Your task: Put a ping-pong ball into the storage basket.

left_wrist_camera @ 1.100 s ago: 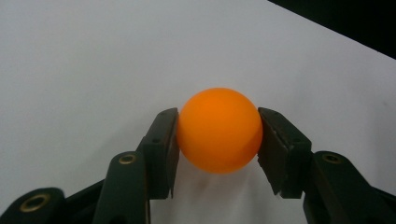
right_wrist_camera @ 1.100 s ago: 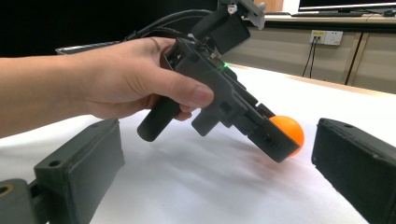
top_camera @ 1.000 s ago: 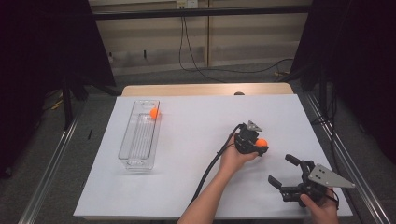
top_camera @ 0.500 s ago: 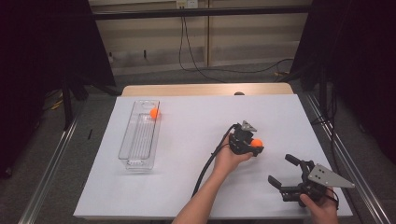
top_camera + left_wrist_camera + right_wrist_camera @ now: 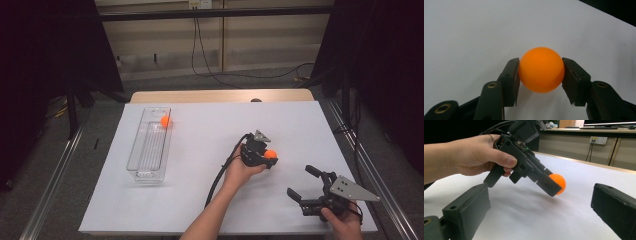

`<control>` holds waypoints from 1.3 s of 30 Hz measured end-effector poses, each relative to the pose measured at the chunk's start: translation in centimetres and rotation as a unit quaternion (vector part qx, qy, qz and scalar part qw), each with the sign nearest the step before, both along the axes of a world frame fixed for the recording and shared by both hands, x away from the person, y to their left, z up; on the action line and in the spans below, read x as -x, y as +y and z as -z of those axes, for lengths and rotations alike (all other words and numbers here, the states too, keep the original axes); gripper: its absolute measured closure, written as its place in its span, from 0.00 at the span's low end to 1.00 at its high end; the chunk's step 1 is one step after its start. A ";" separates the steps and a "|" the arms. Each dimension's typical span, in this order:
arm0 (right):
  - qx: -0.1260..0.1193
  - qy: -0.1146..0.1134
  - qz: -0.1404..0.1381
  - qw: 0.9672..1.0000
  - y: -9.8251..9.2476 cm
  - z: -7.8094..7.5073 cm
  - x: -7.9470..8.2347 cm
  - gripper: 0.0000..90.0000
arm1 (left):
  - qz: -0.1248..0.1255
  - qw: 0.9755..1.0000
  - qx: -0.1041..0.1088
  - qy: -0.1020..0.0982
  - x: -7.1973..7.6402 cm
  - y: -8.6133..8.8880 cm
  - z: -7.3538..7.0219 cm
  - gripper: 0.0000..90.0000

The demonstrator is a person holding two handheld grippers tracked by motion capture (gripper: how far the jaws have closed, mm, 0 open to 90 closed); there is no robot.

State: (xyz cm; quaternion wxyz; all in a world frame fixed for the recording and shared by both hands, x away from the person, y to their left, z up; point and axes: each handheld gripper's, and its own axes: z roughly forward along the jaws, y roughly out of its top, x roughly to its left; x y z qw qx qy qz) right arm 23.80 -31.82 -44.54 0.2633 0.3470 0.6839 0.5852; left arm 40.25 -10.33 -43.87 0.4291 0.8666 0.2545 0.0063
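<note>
An orange ball (image 5: 541, 69) sits between the two black jaws of my left gripper (image 5: 541, 63), whose pads press on both its sides. From above, this gripper (image 5: 266, 159) and its ball (image 5: 270, 154) are right of the table's centre, low over the white sheet. The right gripper view shows the same ball (image 5: 559, 182) in the tilted left gripper (image 5: 552, 186), held by a hand. My right gripper (image 5: 300, 181) rests near the front right, its jaws wide apart with nothing between them. A second orange ball (image 5: 165, 121) lies at the far end of a clear tray (image 5: 145, 172).
The white sheet (image 5: 200, 200) covers the table, with a wooden strip (image 5: 200, 96) along the far edge. A black cable (image 5: 220, 175) trails from the left gripper toward the front. Metal rails (image 5: 55, 180) run along both sides of the table.
The left gripper, with the ball in it, has shifted slightly to the left. The right gripper has stayed in place.
</note>
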 end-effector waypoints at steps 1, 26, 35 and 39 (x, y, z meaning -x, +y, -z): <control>0.000 0.001 0.000 1.000 0.0 0.0 0.0 0.02 | 0.000 1.000 0.002 0.001 0.0 0.1 0.0 0.57; 0.000 0.000 0.000 1.000 0.0 0.0 0.0 0.02 | -0.006 1.000 -0.006 0.009 0.2 2.1 -0.1 0.57; 0.000 0.000 0.001 1.000 0.0 0.0 0.0 0.02 | -0.010 1.000 -0.008 0.011 0.3 2.7 -0.1 0.57; 0.001 0.000 0.000 1.000 0.0 0.0 0.1 0.02 | -0.008 1.000 -0.008 0.010 0.3 2.9 -0.2 0.57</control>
